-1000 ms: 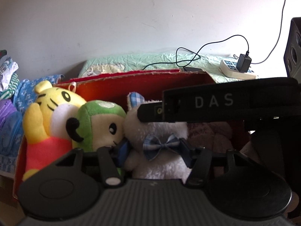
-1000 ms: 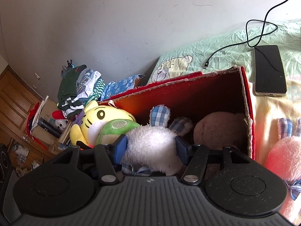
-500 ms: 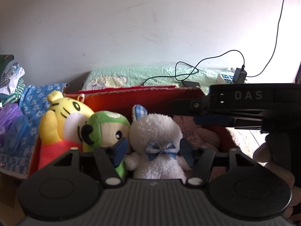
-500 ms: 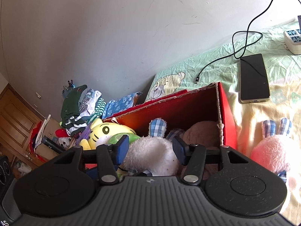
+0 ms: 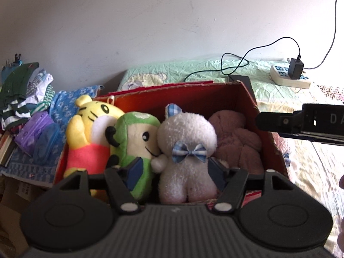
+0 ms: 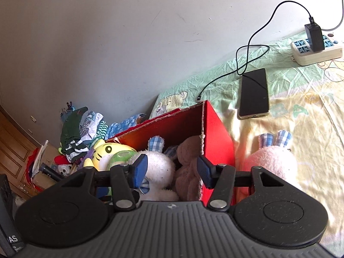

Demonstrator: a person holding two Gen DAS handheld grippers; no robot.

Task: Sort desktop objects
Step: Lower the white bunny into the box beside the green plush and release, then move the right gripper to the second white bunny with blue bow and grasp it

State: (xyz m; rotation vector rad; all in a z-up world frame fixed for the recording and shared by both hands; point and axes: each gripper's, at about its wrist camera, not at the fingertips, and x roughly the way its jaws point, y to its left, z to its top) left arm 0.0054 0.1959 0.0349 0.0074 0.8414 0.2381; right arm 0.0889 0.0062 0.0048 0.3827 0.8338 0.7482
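My left tongs (image 5: 174, 172) have just been opening around the white rabbit (image 5: 187, 150), now seated in the red box (image 5: 247, 94), while my right tongs (image 6: 172, 172) hover spread and empty, free for the pink rabbit (image 6: 273, 161) on the bed.

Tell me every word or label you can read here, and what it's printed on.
"DA", cut off by the picture edge: white letters on the right gripper's black body, seen from the left camera.
"AS", also cut off: on the black left gripper's body at the right camera's lower left corner.
Power strip: socket markings too small to read.
Nothing else readable.
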